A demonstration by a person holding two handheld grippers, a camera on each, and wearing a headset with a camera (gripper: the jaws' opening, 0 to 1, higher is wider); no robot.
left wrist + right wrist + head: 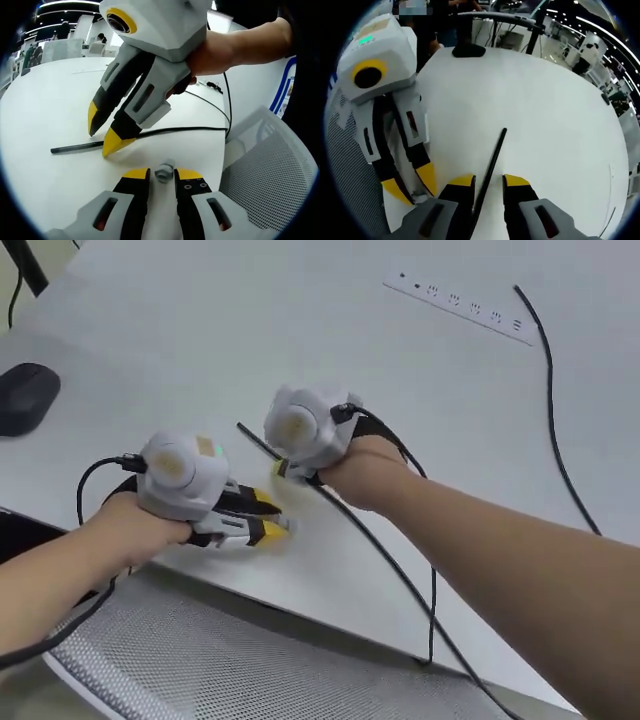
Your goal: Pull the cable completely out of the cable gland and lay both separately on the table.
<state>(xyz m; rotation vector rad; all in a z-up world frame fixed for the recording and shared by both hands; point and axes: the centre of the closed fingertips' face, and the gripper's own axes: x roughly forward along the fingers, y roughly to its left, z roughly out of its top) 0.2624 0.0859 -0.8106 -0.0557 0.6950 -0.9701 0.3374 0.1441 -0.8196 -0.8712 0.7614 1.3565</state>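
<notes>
A small grey cable gland [164, 172] sits between the yellow tips of my left gripper [163, 175], which is shut on it just above the white table [45, 100]. The black cable [170, 131] lies on the table, its free end [55, 149] apart from the gland. My right gripper [490, 182] stands open, and the cable [492, 160] runs between its jaws. In the head view the left gripper [275, 515] is low near the table's front edge. The right gripper [285, 472] is just beyond it, over the cable [370, 540].
A white power strip [460, 305] lies at the far right with a thin black lead [550, 390] running from it. A black mouse [25, 395] sits at the far left. A grey mesh chair [250, 660] stands right below the table's front edge.
</notes>
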